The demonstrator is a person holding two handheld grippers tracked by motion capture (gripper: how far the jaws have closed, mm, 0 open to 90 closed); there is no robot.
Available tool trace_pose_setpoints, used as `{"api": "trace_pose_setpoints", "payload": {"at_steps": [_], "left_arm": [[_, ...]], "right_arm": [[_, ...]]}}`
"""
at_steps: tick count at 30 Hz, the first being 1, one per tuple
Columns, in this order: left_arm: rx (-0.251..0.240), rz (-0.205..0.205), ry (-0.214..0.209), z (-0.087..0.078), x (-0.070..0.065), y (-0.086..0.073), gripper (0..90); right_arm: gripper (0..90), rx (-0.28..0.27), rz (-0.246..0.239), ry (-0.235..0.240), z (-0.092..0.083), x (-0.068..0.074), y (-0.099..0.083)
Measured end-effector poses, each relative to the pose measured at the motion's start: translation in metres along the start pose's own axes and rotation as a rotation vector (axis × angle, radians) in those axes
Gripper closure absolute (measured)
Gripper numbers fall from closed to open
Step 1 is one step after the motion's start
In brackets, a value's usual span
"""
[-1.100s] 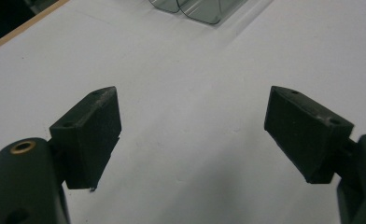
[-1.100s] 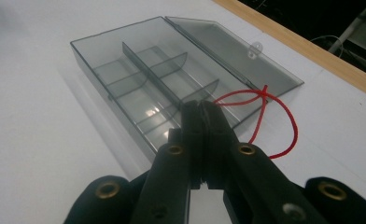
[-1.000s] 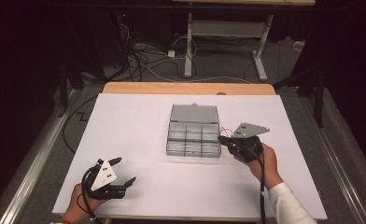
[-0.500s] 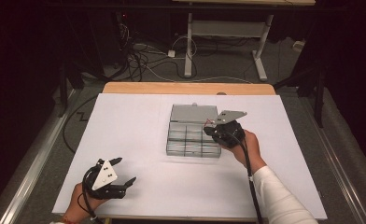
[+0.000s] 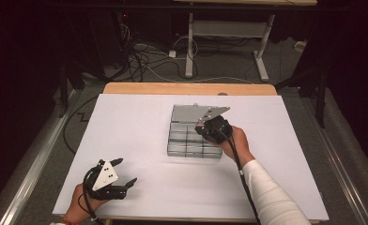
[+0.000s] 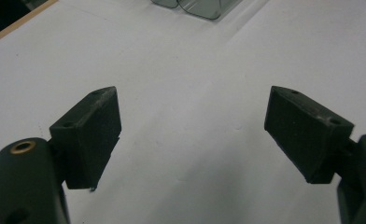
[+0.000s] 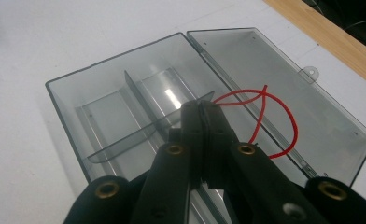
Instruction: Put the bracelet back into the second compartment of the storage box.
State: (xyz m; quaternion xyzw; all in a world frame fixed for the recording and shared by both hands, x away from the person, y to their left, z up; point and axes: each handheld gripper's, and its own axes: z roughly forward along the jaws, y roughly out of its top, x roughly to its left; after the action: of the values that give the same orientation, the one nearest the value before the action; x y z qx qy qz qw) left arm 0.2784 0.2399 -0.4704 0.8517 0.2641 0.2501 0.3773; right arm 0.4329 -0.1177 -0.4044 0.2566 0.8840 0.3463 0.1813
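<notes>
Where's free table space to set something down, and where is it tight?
Free: the white table top left of the clear compartment box, and the strip between the box and the left gripper. Also right of the person's sleeve. Tight: over the box, where the right gripper hangs with a red string.

The box [image 7: 125,107] is glossy, smoky clear plastic; the red cord [image 7: 265,112] looks smooth; the counter [image 5: 140,126] is matt white, edged in wood.

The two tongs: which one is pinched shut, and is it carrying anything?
The right tongs, hovering over the clear compartment box, are pinched shut on a red string. The left tongs gape wide over bare white table, holding nothing.
</notes>
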Motion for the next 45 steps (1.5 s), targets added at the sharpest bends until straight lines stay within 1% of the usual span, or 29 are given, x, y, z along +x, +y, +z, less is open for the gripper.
{"api": "trace_pose_setpoints", "payload": {"at_steps": [2, 3, 4, 8, 11, 13, 15, 20, 22, 24, 26, 29, 30, 33, 39, 42, 43, 44, 45], "left_arm": [[0.002, 0.003, -0.001, 0.0, 0.0, 0.0, 17.9], [0.003, 0.004, 0.0, 0.0, 0.0, 0.0, 17.9], [0.003, 0.004, -0.001, 0.0, 0.0, 0.0, 17.9], [0.001, 0.005, -0.004, 0.0, 0.0, 0.0, 17.9], [0.0, 0.004, -0.003, 0.0, 0.0, 0.0, 17.9], [0.001, 0.005, -0.007, 0.0, 0.0, -0.001, 18.0], [0.003, 0.008, -0.008, 0.0, 0.0, 0.0, 18.1], [0.003, 0.008, -0.01, 0.0, 0.0, -0.001, 18.1], [0.003, 0.007, -0.01, 0.001, 0.001, -0.001, 18.1], [0.003, 0.007, -0.01, 0.001, 0.001, -0.001, 18.1], [0.003, 0.007, -0.013, 0.001, 0.001, -0.001, 18.1], [0.003, 0.007, -0.015, 0.001, 0.0, -0.001, 18.1], [-0.002, 0.017, -0.01, 0.001, 0.001, 0.0, 18.0], [-0.001, 0.017, -0.01, 0.001, 0.001, 0.0, 18.1], [-0.003, 0.018, -0.012, 0.001, 0.001, -0.001, 18.1], [-0.001, 0.018, -0.01, 0.001, 0.001, -0.001, 18.1], [0.001, 0.019, -0.01, 0.002, 0.001, -0.001, 18.1], [0.001, 0.019, -0.01, 0.002, 0.001, -0.001, 18.1], [0.002, 0.019, -0.01, 0.002, 0.0, -0.001, 18.1]], "right_arm": [[90.0, 0.007, -0.002, -0.002, 0.002, 0.001, 0.001], [90.0, 0.024, -0.008, -0.008, 0.006, 0.002, 0.003], [90.0, 0.029, -0.014, -0.007, 0.009, 0.002, 0.004], [90.0, 0.074, -0.02, -0.017, 0.019, 0.004, 0.004], [90.0, 0.086, -0.024, -0.017, 0.024, 0.003, 0.004], [90.0, 0.101, -0.018, -0.017, 0.027, 0.004, 0.004], [90.0, 0.109, -0.029, -0.019, 0.029, 0.004, 0.005], [90.0, 0.126, -0.02, -0.027, 0.033, 0.004, 0.005], [90.0, 0.128, -0.028, -0.021, 0.035, 0.004, 0.005], [90.0, 0.131, -0.024, -0.02, 0.036, 0.005, 0.005], [89.1, 0.137, -0.028, -0.028, 0.036, 0.005, 0.006], [88.0, 0.133, -0.022, -0.024, 0.038, 0.005, 0.005], [86.1, 0.133, -0.019, -0.022, 0.038, 0.005, 0.005], [85.8, 0.132, -0.014, -0.023, 0.038, 0.004, 0.005], [85.2, 0.118, -0.011, -0.026, 0.036, 0.003, 0.005], [84.2, 0.107, 0.0, -0.024, 0.034, 0.002, 0.005], [84.2, 0.108, 0.001, -0.026, 0.033, 0.003, 0.005], [84.1, 0.104, -0.012, -0.028, 0.032, 0.002, 0.005], [83.6, 0.103, -0.007, -0.033, 0.031, 0.003, 0.005]]}}
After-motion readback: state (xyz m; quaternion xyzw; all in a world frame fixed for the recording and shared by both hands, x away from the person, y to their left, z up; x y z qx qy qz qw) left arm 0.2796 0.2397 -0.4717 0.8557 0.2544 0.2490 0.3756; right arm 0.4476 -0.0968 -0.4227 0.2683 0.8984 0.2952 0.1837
